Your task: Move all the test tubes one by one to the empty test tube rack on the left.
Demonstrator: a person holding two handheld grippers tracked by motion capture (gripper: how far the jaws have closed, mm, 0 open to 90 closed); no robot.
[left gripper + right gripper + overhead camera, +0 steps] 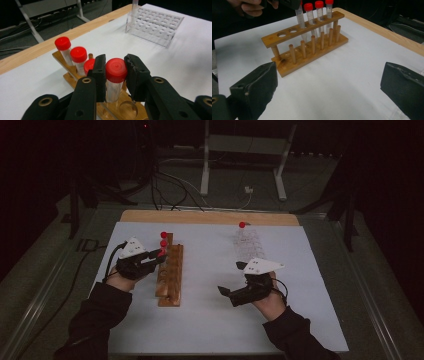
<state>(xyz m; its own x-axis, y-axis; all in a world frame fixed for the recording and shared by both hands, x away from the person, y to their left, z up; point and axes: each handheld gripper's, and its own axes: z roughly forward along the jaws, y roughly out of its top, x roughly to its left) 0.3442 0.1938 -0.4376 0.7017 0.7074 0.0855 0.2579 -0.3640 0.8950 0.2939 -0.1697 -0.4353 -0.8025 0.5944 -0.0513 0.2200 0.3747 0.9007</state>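
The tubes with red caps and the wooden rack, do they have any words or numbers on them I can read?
No readable text anywhere.
Red-capped tube in the left tongs: faint marks on its clear wall, too blurred to read.
Wooden rack: no words or numbers on it.
Clear plastic rack: no label visible.
Grey plate on the right tongs: small dark dots, no letters.

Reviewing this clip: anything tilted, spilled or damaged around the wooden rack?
One oddity: the tube held by the left hand-held gripper leans in the wooden rack, while its neighbours stand upright. No spill or damage shows.
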